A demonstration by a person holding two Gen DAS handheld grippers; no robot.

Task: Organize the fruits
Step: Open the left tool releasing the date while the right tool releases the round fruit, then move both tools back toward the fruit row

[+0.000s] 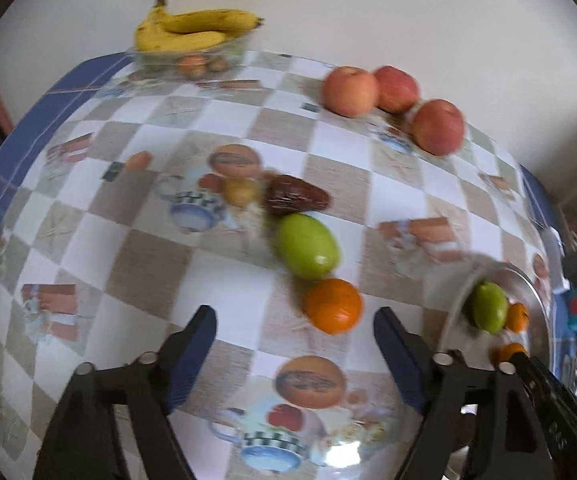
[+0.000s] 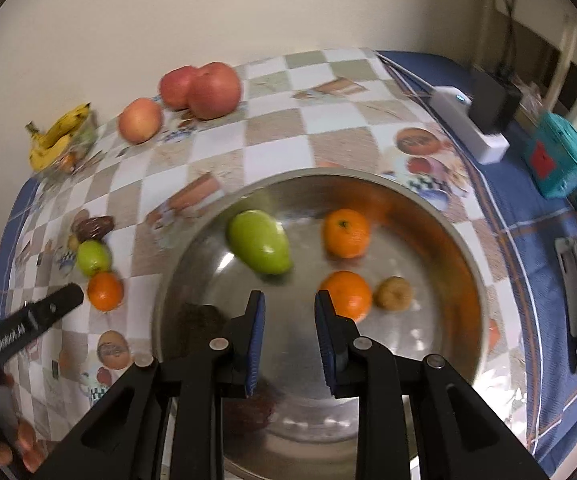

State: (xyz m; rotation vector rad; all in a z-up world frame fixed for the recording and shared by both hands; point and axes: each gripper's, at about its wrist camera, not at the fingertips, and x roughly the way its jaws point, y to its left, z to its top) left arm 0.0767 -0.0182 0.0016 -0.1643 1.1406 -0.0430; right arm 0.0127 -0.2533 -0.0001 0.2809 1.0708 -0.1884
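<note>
Left gripper [image 1: 294,344] wide open and empty above the checked surface [image 1: 148,264], orange [image 1: 333,306] just beyond it, right gripper [image 2: 289,334] slightly parted, empty, over metal bowl [image 2: 470,264] holding green fruit [image 2: 259,247]

the tablecloth [image 1: 136,248] is a check of white and beige squares printed with blue-and-white teapots and fruit, edged in blue. the bananas [image 1: 196,28] are yellow with dark flecks. three apples [image 1: 392,88] are red to pinkish-orange. on the cloth, a date [image 1: 296,196] is dark brown, a green fruit [image 1: 306,246] is bright lime, an orange [image 1: 333,305] is vivid orange. the metal bowl [image 2: 448,224] is silver-grey, holding one green fruit, two oranges [image 2: 346,233] and a small tan fruit [image 2: 393,293]. gripper pads [image 2: 255,344] are dark blue on black arms. a teal box [image 2: 556,156] bears a red mark.
</note>
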